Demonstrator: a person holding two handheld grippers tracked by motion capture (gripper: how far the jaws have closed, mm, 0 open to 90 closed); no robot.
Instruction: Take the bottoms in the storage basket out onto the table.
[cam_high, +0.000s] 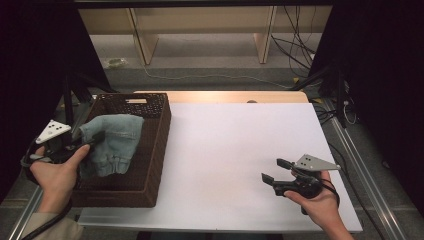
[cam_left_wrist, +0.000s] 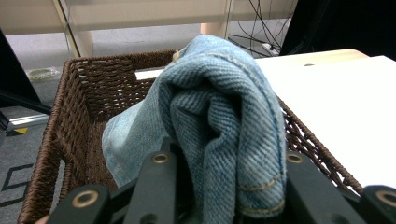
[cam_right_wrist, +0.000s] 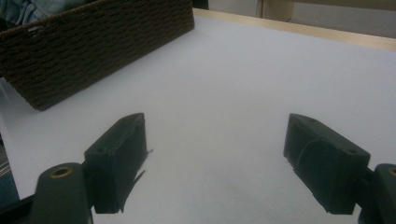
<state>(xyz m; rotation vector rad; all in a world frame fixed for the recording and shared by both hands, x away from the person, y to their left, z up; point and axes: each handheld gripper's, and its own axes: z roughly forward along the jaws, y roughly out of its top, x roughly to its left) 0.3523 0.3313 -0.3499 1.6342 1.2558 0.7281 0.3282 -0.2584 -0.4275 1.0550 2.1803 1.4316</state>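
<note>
Denim, a bunched light-blue piece of jeans cloth, sits clamped in your left gripper above the dark brown woven wicker basket at the left edge of the white table. Your left gripper view shows both black jaws pressed into the folded cloth, stitching and all. Your right gripper hangs near the table's near right corner, jaws spread wide with nothing between them; its own view shows the basket's side wall.

Black left gripper, grey three-cornered plates with dark dots, trailing black cables, beige sleeve
</note>
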